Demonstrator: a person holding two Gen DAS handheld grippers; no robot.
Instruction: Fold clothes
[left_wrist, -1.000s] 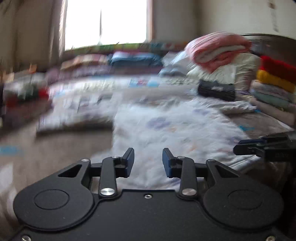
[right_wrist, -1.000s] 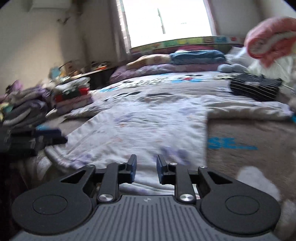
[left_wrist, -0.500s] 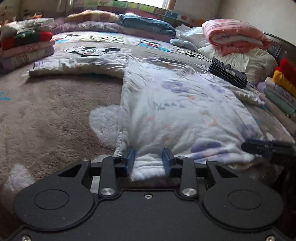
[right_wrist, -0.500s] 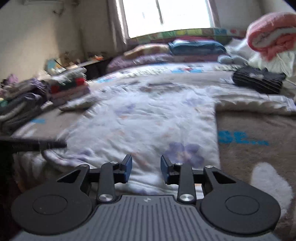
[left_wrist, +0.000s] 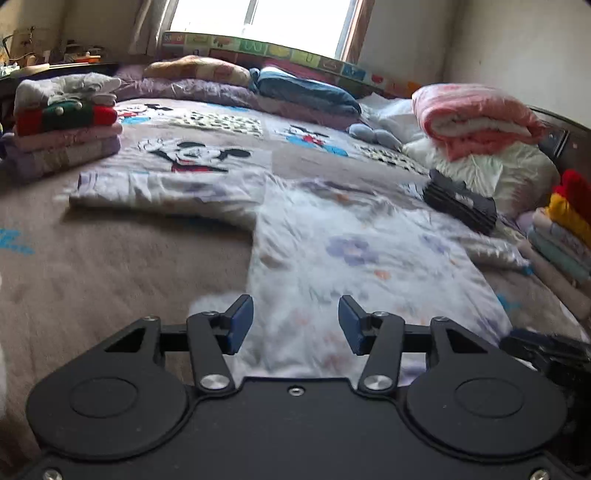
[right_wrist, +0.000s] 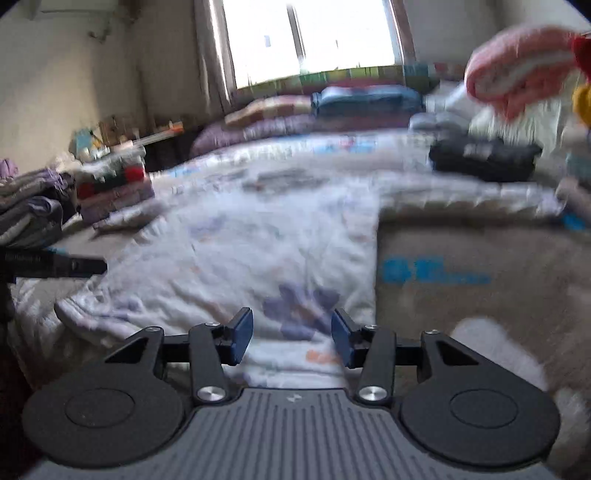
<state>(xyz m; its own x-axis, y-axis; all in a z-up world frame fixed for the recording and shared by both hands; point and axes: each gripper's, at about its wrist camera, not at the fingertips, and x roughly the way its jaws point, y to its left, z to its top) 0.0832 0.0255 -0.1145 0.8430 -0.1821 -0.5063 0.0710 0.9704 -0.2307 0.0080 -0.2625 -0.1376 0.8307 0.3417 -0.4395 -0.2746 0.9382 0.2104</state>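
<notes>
A white long-sleeved garment with purple flowers (left_wrist: 354, 251) lies spread flat on the brown Mickey Mouse bedspread (left_wrist: 110, 258), sleeves out to both sides. My left gripper (left_wrist: 295, 321) is open and empty above its near hem, left of centre. My right gripper (right_wrist: 291, 334) is open and empty above the hem's right part (right_wrist: 295, 306). The left gripper's fingers (right_wrist: 70, 264) show at the left edge of the right wrist view. The right gripper (left_wrist: 546, 350) shows at the right edge of the left wrist view.
A stack of folded clothes (left_wrist: 62, 125) sits at the far left of the bed. Another folded stack (left_wrist: 565, 236) sits at the right edge. A black folded item (left_wrist: 461, 201), a pink blanket (left_wrist: 476, 118) and pillows (left_wrist: 303, 90) lie near the headboard under the window.
Both grippers have opened wider and drawn back a little from the hem. The left view has lifted from the hem to show more of the bed.
</notes>
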